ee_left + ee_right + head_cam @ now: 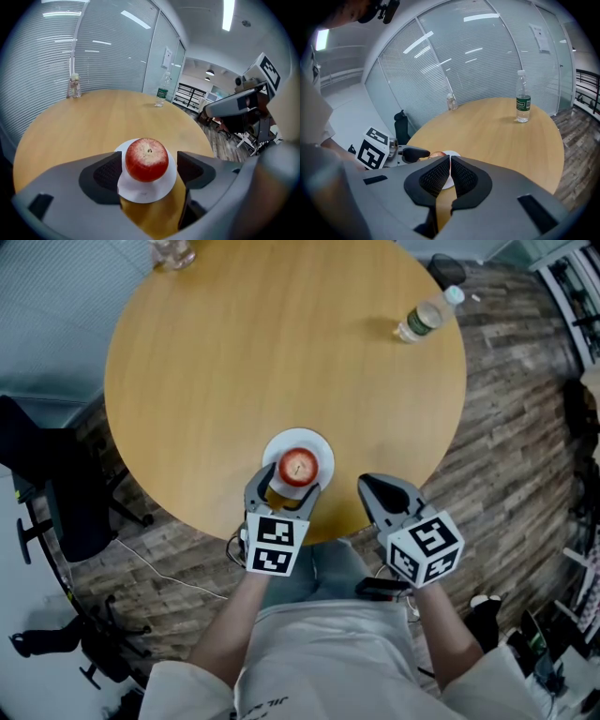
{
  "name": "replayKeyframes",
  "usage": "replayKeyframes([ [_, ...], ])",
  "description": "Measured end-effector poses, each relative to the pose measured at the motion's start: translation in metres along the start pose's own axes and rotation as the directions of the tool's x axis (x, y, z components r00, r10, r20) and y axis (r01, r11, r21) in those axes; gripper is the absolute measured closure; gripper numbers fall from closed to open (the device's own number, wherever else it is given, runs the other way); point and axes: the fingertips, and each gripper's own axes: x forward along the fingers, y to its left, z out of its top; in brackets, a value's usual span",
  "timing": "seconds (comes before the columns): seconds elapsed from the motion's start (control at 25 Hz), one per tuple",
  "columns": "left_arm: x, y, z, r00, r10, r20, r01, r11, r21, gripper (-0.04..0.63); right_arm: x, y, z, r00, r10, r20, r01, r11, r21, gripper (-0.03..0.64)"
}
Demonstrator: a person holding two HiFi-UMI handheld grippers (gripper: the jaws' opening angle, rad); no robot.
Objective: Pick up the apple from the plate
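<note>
A red apple (299, 466) stands upright on a small white plate (322, 447) near the front edge of the round wooden table (281, 352). My left gripper (284, 486) is open, one jaw on each side of the apple (146, 159). A little room shows between each pad and the fruit, and the plate (140, 194) lies under them. My right gripper (368, 482) hovers at the table edge to the right of the plate. It is shut (450, 171) with nothing between its pads. The apple is mostly hidden in the right gripper view.
A clear plastic water bottle (424, 318) stands at the table's far right. A small glass jar (173, 251) sits at the far left edge. A black office chair (56, 493) is on the floor to the left. Glass walls with blinds stand behind the table.
</note>
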Motion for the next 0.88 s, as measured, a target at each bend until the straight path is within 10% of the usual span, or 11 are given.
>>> replayKeyframes([
  [0.88, 0.031, 0.009, -0.009, 0.998, 0.040, -0.054, -0.040, 0.999, 0.016, 0.218, -0.006, -0.016, -0.012, 0.999, -0.027, -0.017, 0.028, 0.999, 0.026, 0.584],
])
